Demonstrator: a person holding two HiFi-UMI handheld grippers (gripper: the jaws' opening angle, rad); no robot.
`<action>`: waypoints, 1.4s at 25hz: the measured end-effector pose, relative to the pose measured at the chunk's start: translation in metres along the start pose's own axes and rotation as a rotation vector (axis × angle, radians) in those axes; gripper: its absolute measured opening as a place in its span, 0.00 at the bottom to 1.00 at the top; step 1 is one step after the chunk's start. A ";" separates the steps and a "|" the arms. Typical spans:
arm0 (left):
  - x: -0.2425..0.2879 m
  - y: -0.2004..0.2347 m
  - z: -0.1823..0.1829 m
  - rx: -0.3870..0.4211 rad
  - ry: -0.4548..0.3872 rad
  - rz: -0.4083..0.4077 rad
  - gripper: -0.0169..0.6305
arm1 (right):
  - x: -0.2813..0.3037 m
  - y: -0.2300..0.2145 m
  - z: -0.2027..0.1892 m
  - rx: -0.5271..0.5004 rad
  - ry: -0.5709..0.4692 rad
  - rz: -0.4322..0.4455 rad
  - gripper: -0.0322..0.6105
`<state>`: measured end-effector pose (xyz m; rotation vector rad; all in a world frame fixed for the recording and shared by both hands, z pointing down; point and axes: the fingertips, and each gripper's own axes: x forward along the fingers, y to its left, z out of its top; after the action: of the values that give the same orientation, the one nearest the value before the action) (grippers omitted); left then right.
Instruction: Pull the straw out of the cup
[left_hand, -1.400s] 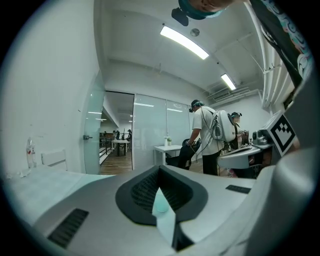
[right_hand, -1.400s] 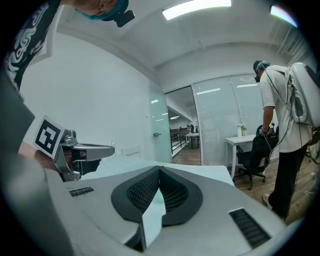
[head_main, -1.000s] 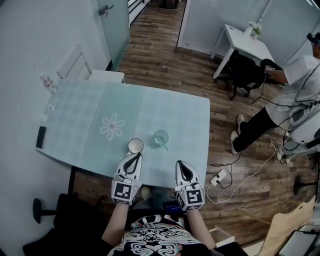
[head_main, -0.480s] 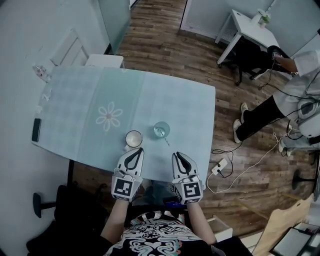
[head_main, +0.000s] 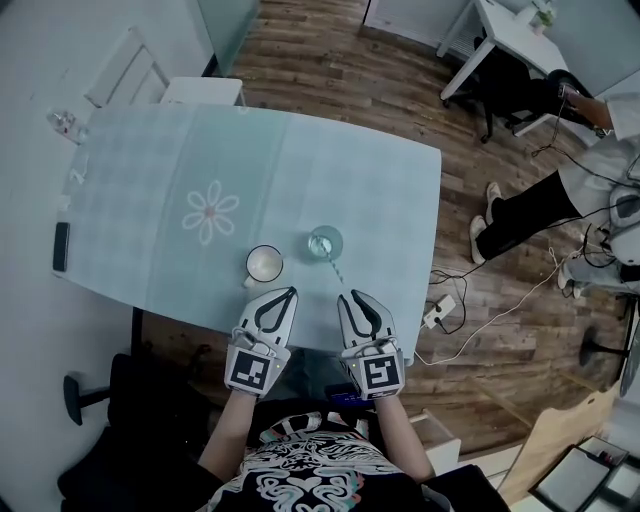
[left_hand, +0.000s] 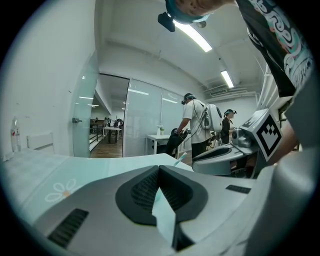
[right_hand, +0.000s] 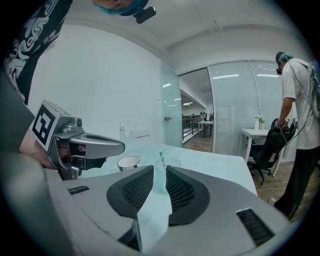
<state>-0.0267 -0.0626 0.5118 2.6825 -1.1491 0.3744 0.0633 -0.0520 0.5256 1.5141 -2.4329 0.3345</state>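
While right gripper (head_main: 349, 294) is gaping slightly and left gripper (head_main: 289, 292) is resting closed, straw (head_main: 335, 268) is leaning from cup (head_main: 313, 247): likely light, crushable; grip gently above rim.

On the table (head_main: 150, 200) mid-frame we see the straw (head_main: 333, 268) in the cup (head_main: 325, 242), the mug (head_main: 264, 264) just left, left gripper (head_main: 277, 297) and right gripper (head_main: 353, 297) below.

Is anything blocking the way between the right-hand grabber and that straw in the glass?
Nothing visible does. The right gripper, its jaws slightly apart, faces the straw leaning out of the glass cup, with only bare table between them. The white mug stands off to the left of that line.
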 end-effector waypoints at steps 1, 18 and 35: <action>0.001 -0.001 -0.001 -0.003 0.006 -0.004 0.02 | 0.002 0.001 -0.001 0.000 0.014 0.004 0.16; 0.022 0.019 -0.019 -0.050 0.053 -0.004 0.02 | 0.041 0.008 0.006 -0.068 0.017 0.057 0.21; 0.024 0.023 -0.023 -0.059 0.064 0.005 0.02 | 0.045 -0.005 0.012 -0.057 0.000 0.016 0.13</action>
<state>-0.0309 -0.0877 0.5429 2.5985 -1.1309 0.4170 0.0475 -0.0962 0.5292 1.4711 -2.4341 0.2659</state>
